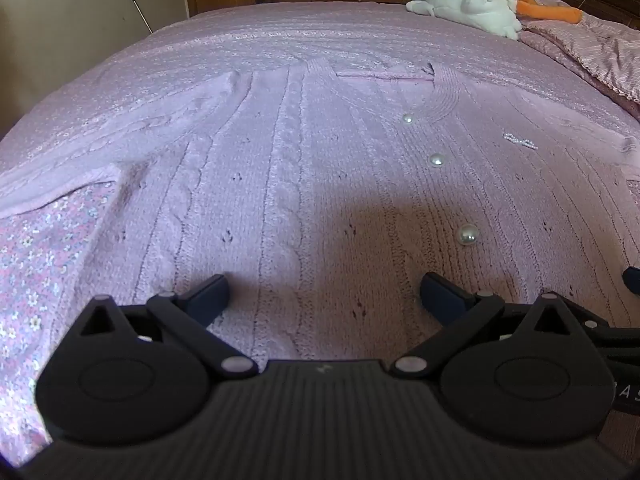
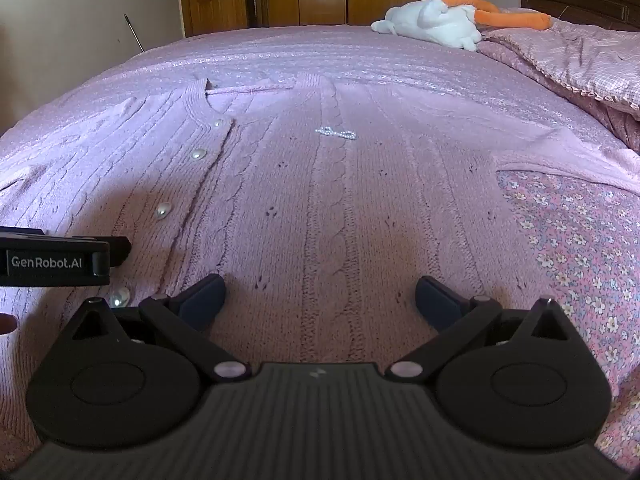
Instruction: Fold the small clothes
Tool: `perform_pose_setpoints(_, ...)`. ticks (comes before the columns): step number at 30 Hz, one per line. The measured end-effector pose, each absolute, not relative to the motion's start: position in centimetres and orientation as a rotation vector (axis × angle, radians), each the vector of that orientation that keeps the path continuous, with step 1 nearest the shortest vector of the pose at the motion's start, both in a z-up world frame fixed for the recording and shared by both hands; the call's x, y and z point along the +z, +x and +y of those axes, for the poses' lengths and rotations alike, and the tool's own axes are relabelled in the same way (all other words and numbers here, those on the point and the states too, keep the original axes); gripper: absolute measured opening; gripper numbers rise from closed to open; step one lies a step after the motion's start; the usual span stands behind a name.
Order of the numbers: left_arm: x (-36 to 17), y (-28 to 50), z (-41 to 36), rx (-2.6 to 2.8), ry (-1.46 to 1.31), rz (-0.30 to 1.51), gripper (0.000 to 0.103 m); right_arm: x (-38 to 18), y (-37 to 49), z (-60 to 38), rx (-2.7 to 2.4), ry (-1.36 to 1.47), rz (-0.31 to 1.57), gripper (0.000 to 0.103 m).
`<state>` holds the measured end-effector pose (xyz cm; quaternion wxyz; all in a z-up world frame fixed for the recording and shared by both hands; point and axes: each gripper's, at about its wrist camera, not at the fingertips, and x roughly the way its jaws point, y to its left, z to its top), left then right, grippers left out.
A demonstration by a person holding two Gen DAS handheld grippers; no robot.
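Bedroom, left wrist view: a lilac knitted cardigan [image 1: 304,168] is seen spread flat and unfolded on the bed [image 1: 280,28], pearl buttons [image 1: 437,159] at 2 o'clock; the left hand-held gripper [image 1: 324,294] is held wide open, empty, over its hem.

Right wrist view: the right hand-held gripper [image 2: 318,296] is likewise spread empty over the hem; no fold is judged made yet.

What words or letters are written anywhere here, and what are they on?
"GenRobot.AI": white letters on the side of the left gripper, seen in the right wrist view.
"A S": partial letters on the black gripper body at the left wrist view's right edge; the rest is cut off.
Nothing else bears readable text.
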<state>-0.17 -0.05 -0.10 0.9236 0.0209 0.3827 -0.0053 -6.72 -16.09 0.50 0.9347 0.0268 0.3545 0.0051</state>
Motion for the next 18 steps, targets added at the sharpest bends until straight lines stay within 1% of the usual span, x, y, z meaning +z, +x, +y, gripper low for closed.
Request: perform_pose_setpoints(18, -0.09, -0.29, -0.17, -0.005, 0.041, 0.784, 0.103, 0.36, -6.78, -16.08, 0.011, 0.052, 0.718, 0.103)
